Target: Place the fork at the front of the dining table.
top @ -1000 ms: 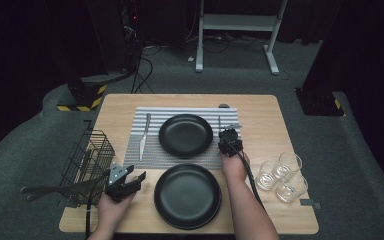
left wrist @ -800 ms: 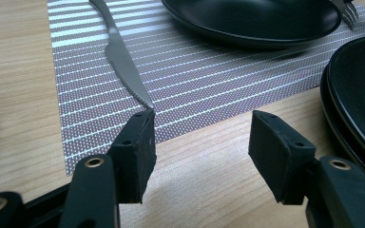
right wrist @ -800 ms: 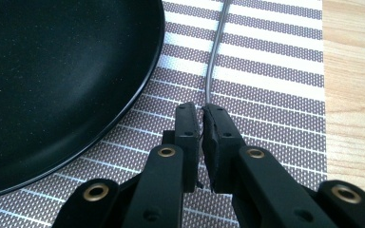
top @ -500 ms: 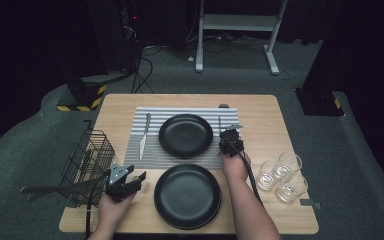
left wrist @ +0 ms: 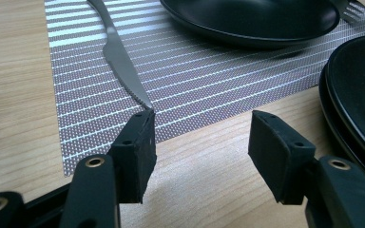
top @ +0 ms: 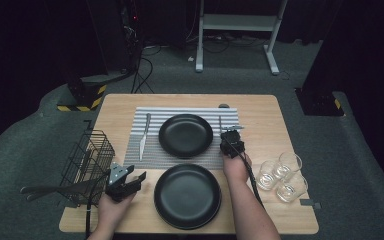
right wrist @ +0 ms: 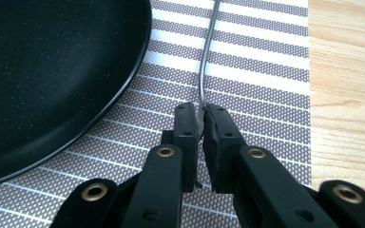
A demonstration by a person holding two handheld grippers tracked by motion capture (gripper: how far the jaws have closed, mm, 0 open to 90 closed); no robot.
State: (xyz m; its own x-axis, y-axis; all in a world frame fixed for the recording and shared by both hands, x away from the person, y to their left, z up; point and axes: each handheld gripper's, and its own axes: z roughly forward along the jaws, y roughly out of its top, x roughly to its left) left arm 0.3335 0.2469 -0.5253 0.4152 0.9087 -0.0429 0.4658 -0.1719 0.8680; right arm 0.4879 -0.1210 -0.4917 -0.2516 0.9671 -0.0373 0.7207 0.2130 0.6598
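Observation:
A striped placemat point(top: 150, 150) carries a black plate point(top: 186, 135), with a knife point(top: 144, 136) to its left and a fork point(top: 220, 124) to its right. My right gripper point(top: 230, 142) rests on the mat beside that plate, shut on the fork's thin handle point(right wrist: 206, 52), which runs on beyond my right gripper point(right wrist: 203, 118). A second black plate point(top: 187, 196) sits on the bare wood nearer me. My left gripper point(top: 139, 177) hovers left of it, open with nothing between its jaws. In the left gripper view, my left gripper point(left wrist: 199, 142) faces the mat's near corner, close to the knife's point(left wrist: 119, 61) tip.
A black wire basket point(top: 87, 160) stands at the table's left edge, with long utensils point(top: 45, 190) sticking out to the left. Three clear glasses point(top: 282, 172) cluster at the right. The wooden table point(top: 260, 115) has bare room to the right of the mat.

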